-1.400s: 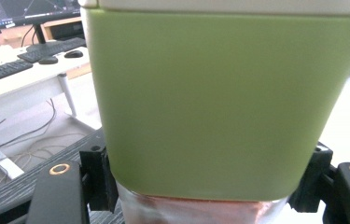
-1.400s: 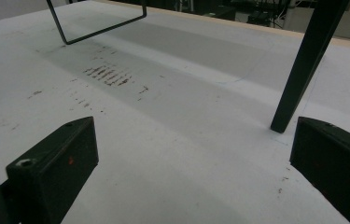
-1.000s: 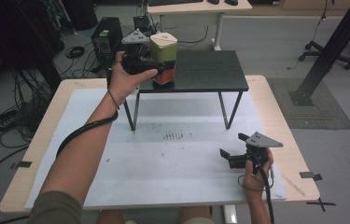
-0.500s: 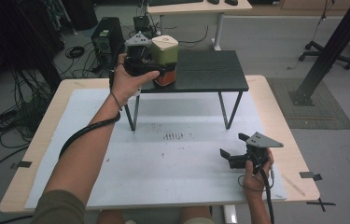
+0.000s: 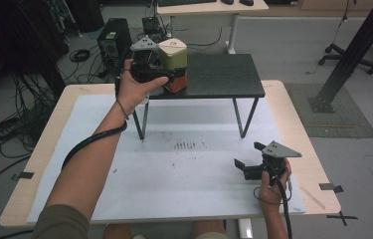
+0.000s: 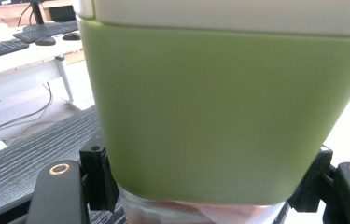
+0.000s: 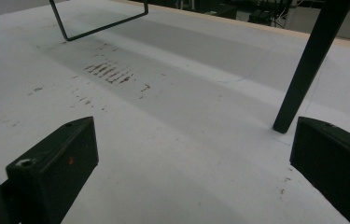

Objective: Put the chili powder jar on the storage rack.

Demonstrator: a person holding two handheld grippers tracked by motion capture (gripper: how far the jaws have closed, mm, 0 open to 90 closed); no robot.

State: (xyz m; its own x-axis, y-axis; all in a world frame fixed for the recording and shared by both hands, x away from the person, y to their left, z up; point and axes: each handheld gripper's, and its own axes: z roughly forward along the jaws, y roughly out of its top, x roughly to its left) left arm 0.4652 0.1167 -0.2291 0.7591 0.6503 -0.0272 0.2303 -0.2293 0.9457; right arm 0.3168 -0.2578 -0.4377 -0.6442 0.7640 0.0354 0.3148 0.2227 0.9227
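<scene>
left gripper view shows the left gripper [image 5: 166, 74] fingers clamped low on the smooth green, cream-lidded plastic canister [image 6: 224, 107], likely light, rigid, slippery; right gripper [image 5: 246, 167] fingers wide.

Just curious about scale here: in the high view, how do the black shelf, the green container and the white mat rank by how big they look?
1. White mat, by far the widest.
2. Black shelf.
3. Green container, smallest; the left gripper is shut on it at the shelf's left end.
</scene>
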